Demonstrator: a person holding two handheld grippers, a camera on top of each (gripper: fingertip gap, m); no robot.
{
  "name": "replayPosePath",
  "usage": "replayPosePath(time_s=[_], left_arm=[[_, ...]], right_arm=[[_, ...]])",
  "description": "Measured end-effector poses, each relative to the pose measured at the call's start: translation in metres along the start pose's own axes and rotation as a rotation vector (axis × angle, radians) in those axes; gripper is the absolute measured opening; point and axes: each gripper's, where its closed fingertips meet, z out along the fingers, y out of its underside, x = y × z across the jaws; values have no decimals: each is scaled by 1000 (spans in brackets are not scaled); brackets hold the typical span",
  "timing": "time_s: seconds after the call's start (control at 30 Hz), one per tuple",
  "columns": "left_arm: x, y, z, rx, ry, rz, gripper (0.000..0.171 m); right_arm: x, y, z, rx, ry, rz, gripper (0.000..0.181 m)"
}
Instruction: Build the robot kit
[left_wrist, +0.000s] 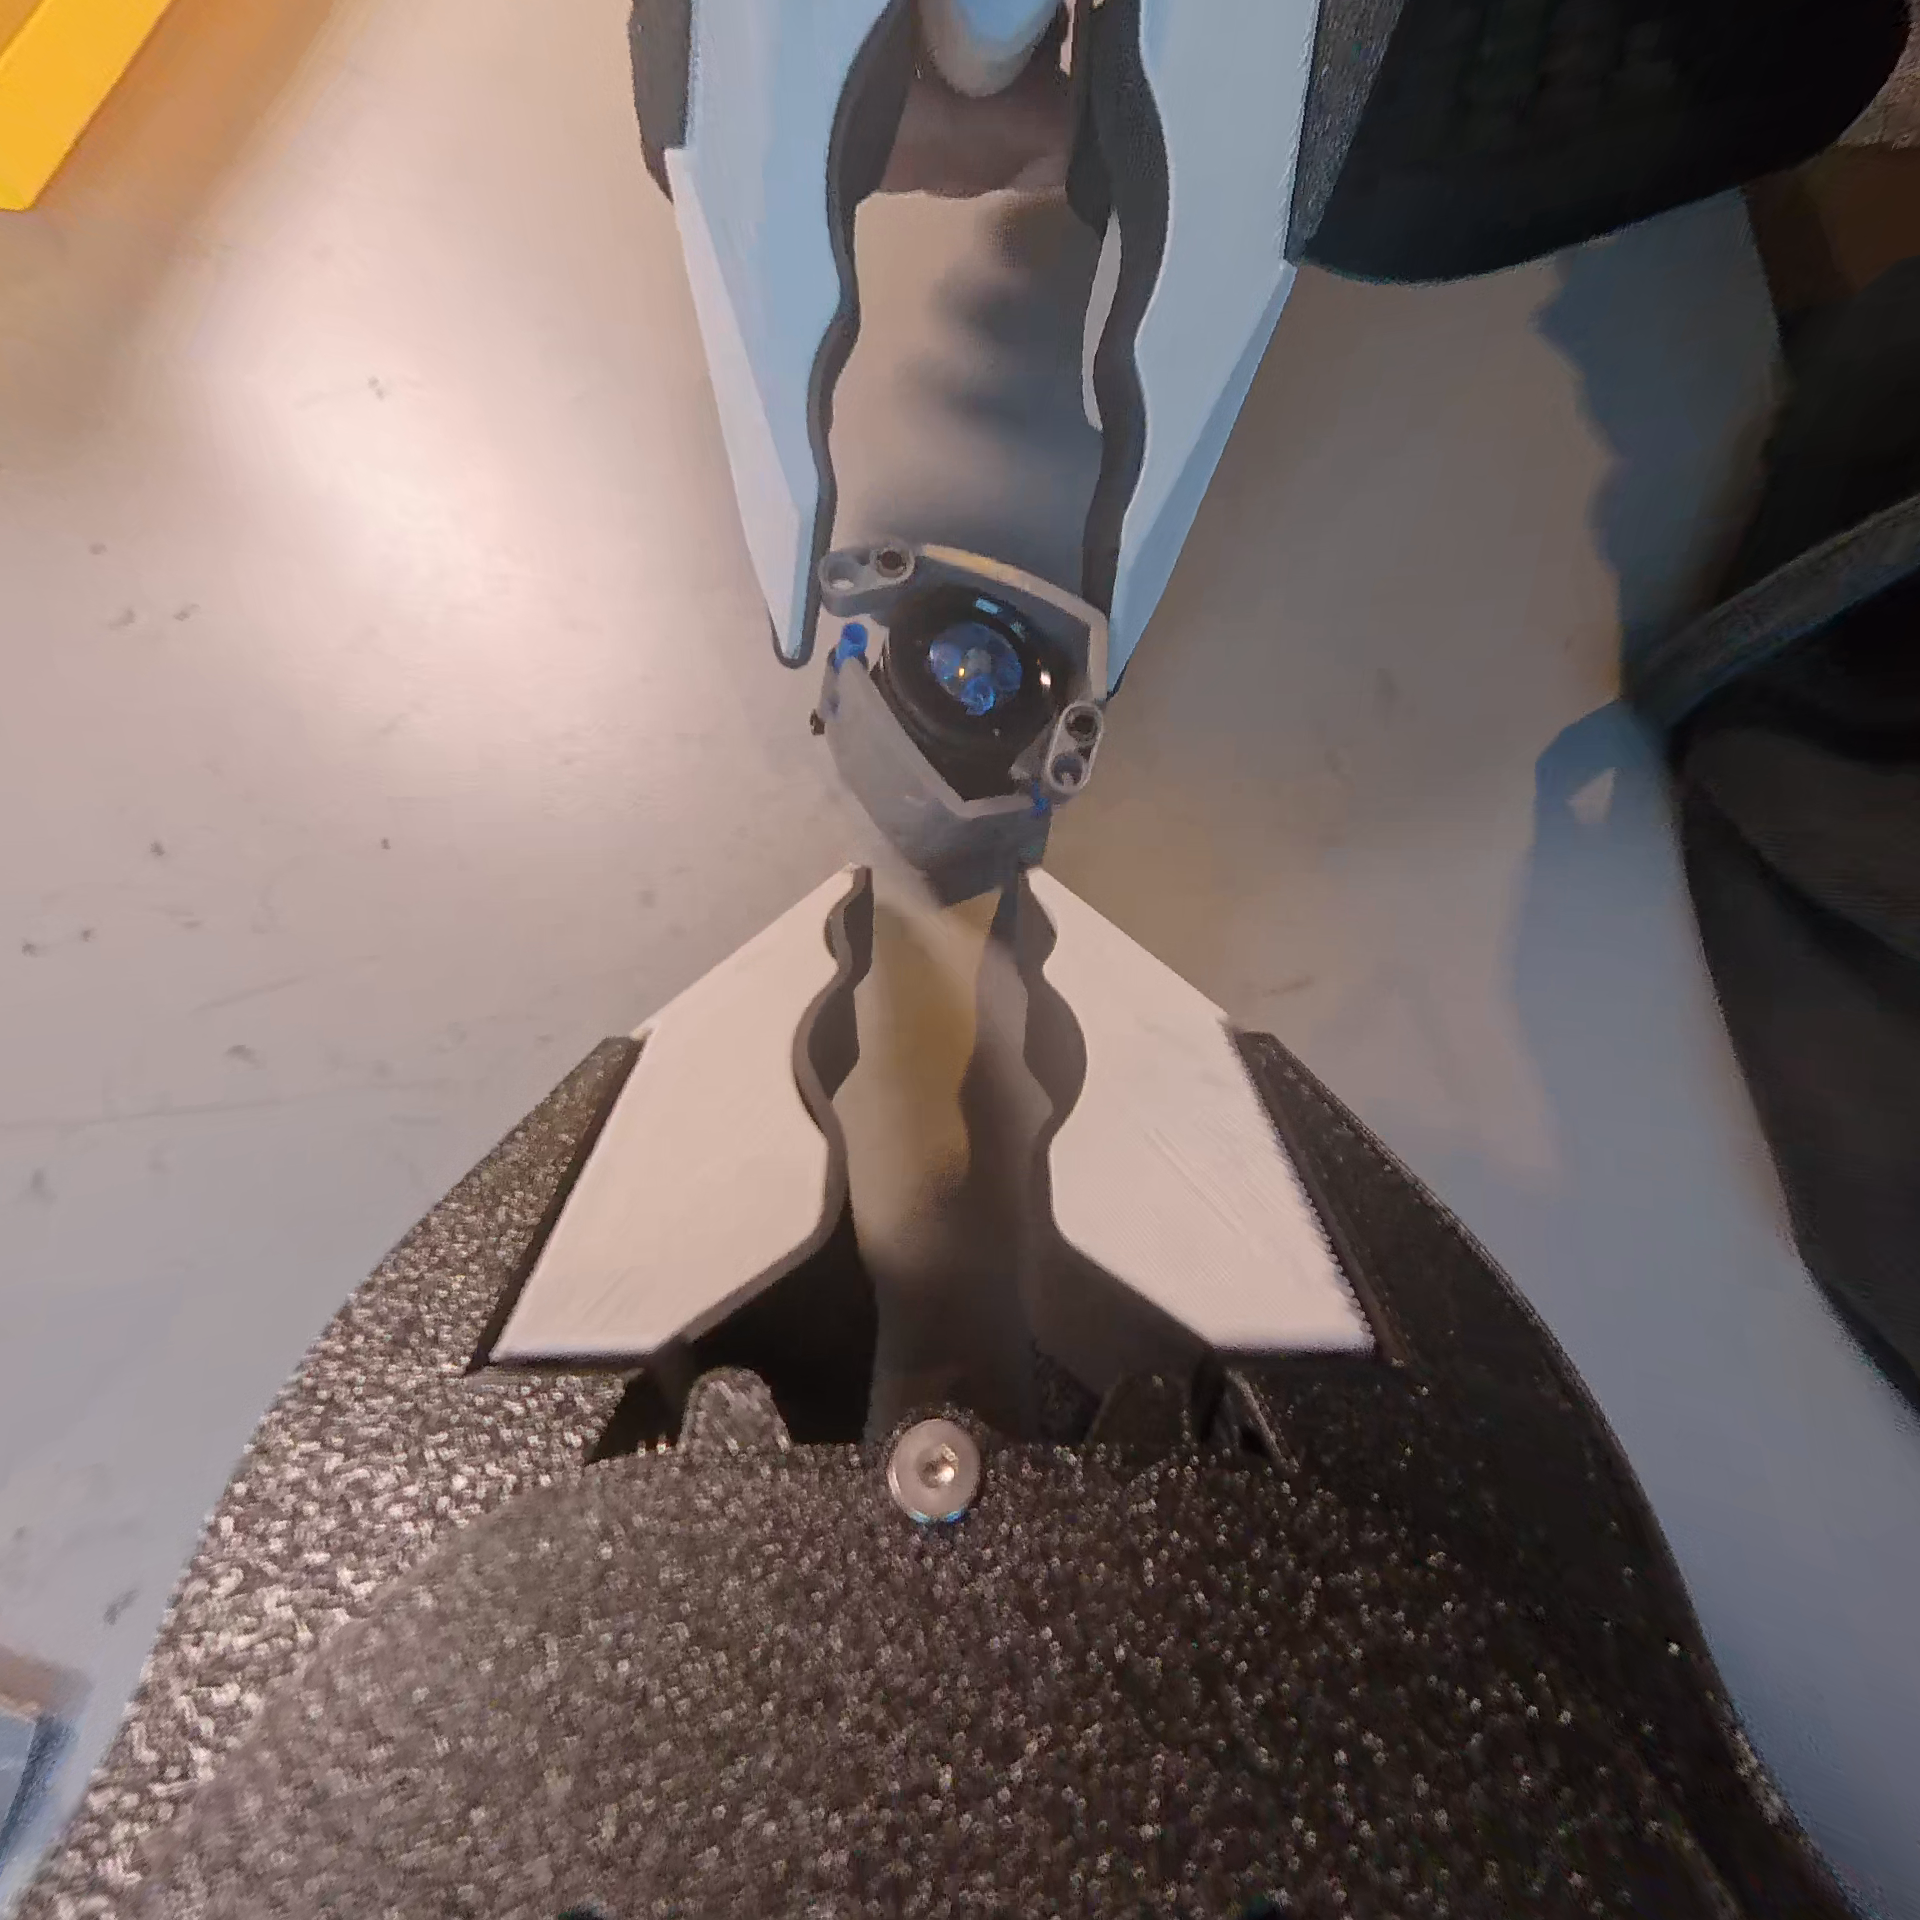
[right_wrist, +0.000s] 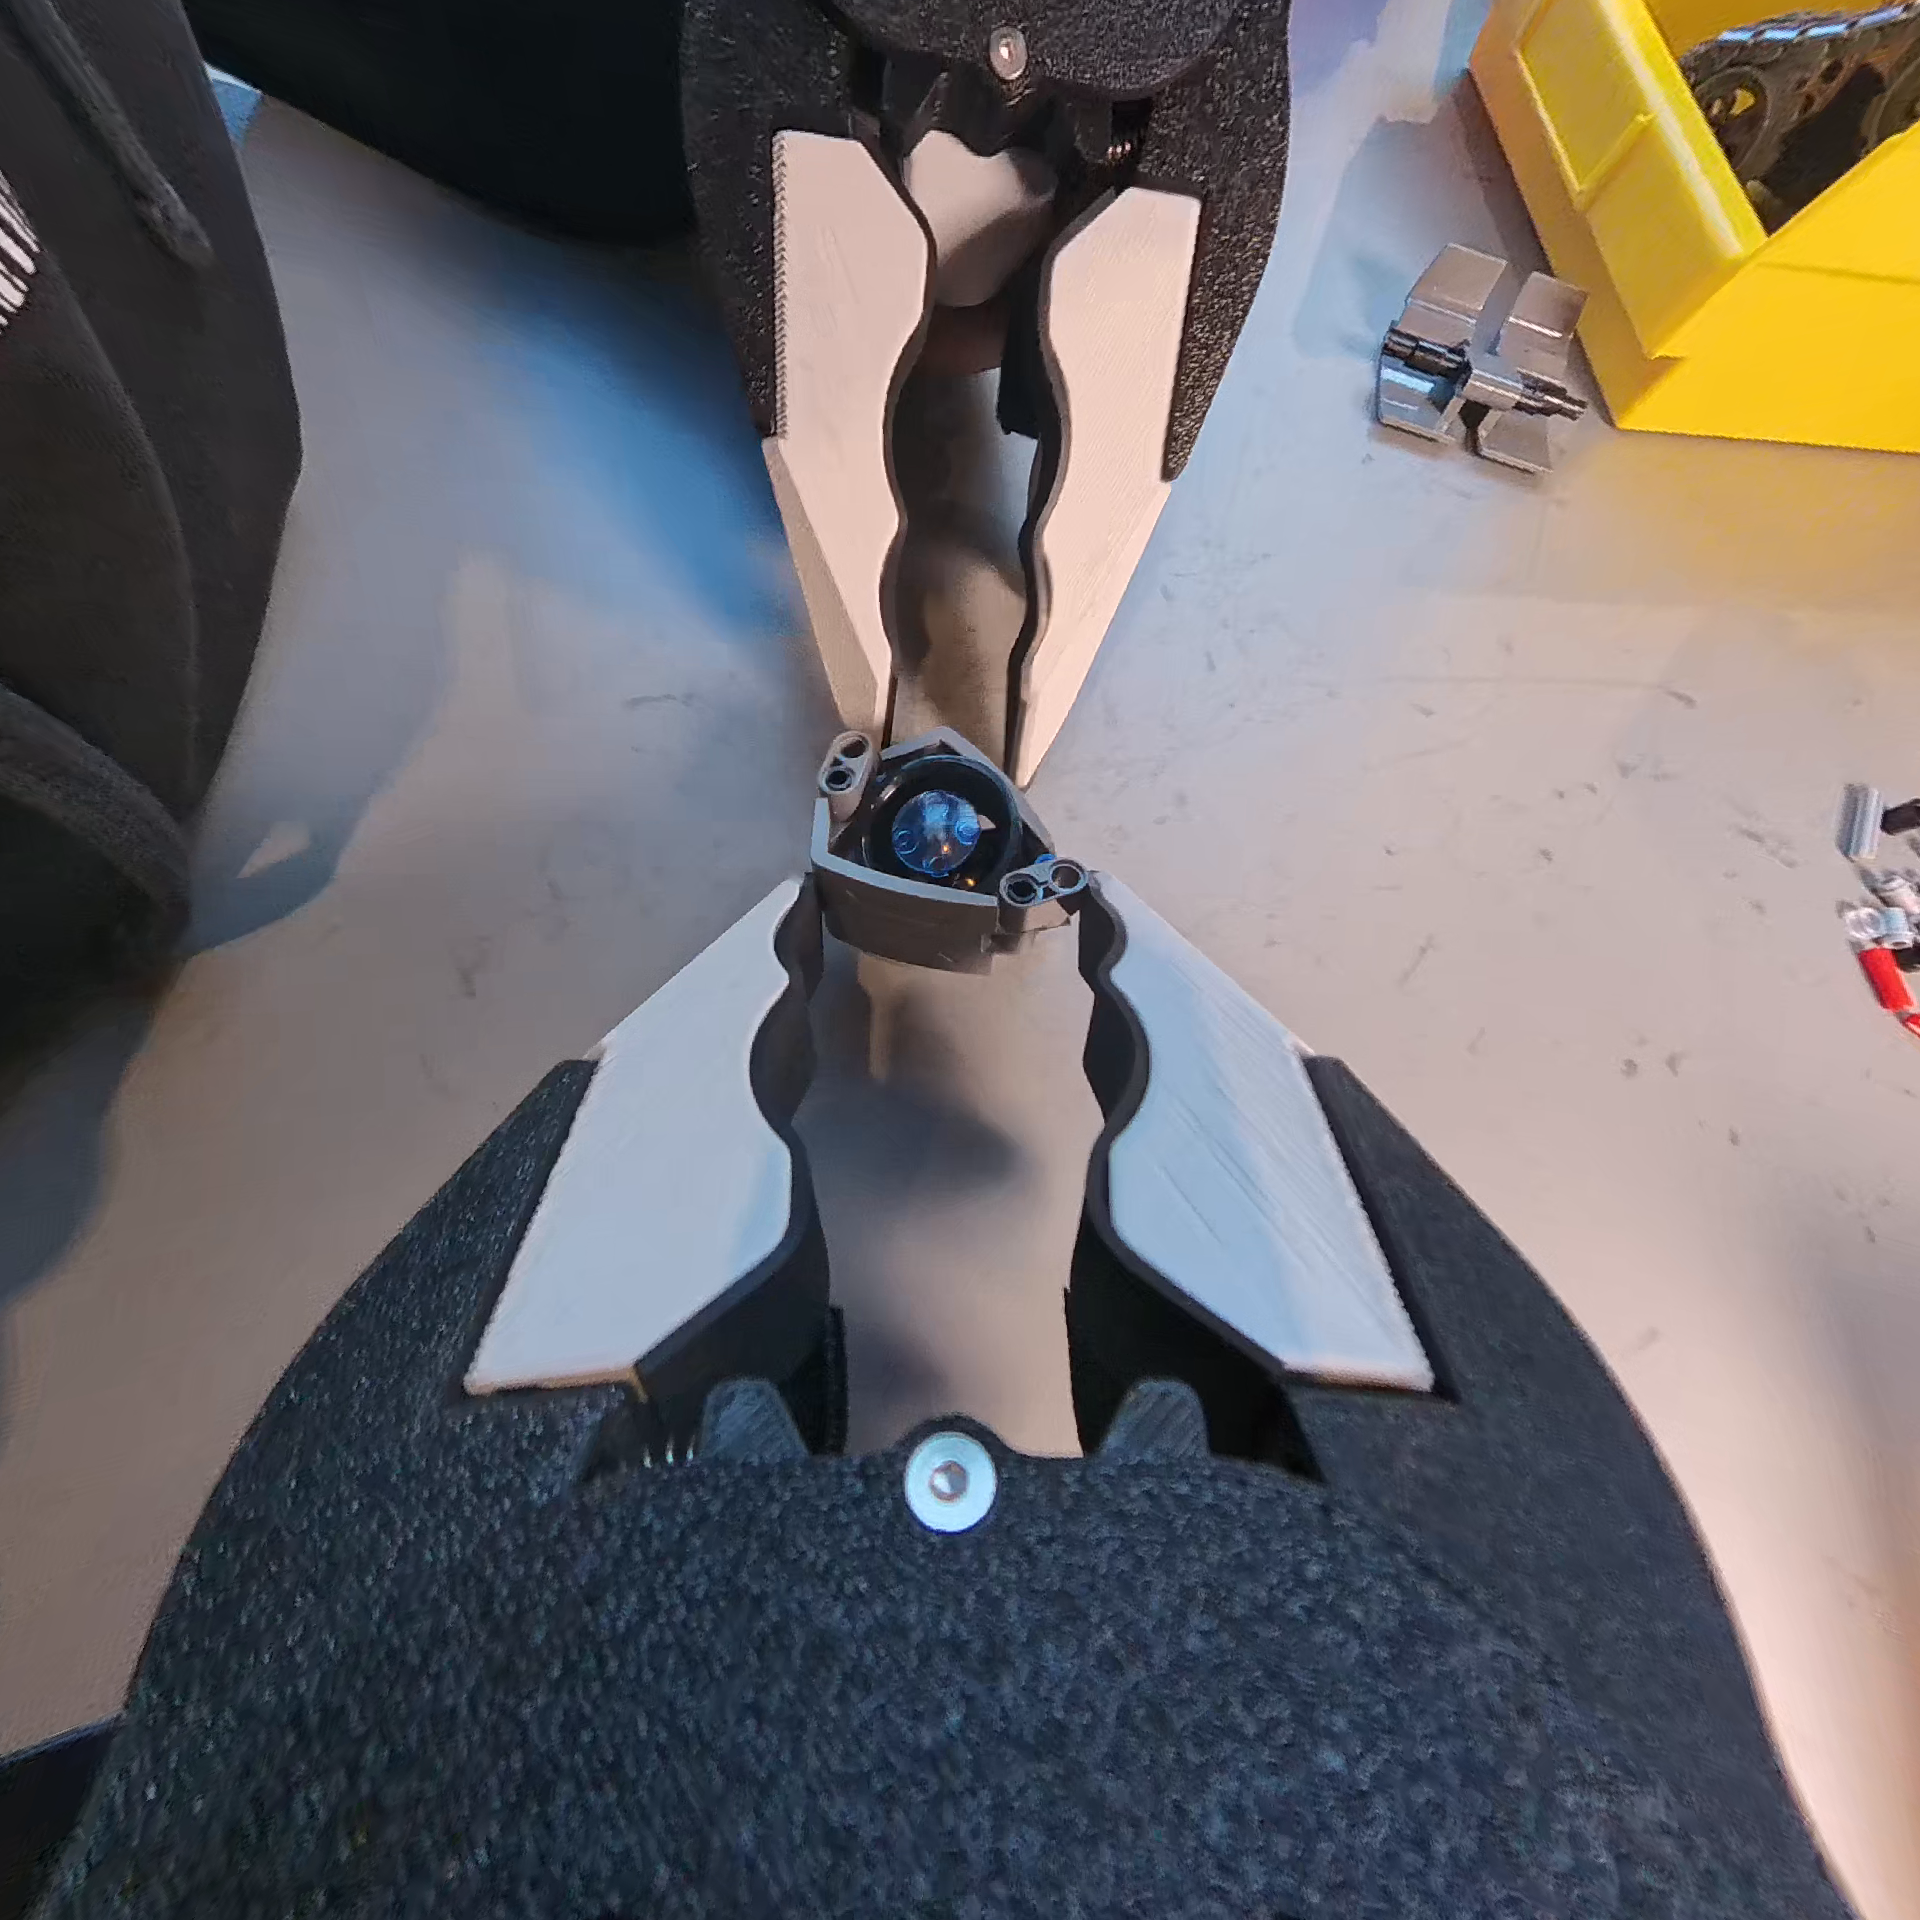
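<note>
We can't really tell if the left gripper is pinching the grey assembly or just touching it, since the tips blur there. The yellow bin is cropped by the frame, and the small parts at the edge are too tiny to identify.

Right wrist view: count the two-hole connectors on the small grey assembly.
2. One connector sits at the grey assembly's upper-left corner; the other at its lower-right corner. More may be hidden underneath.
</note>
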Motion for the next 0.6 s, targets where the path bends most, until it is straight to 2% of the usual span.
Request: replayPosePath(time_s=[0.07,0.2,0.33,0.6], left_arm=[[-3,0,-5,9,-10,24,29],[-2,-17,-11,95,14,61,28],[-1,-12,-5,60,44,89,23],[1,-12,-4,70,75,105,21]], right_arm=[[0,0,0,4,-3,-9,49],[2,0,0,15,-18,-28,49],[3,1,2,16,-40,-57,49],[3,-1,5,40,-102,-81,49]])
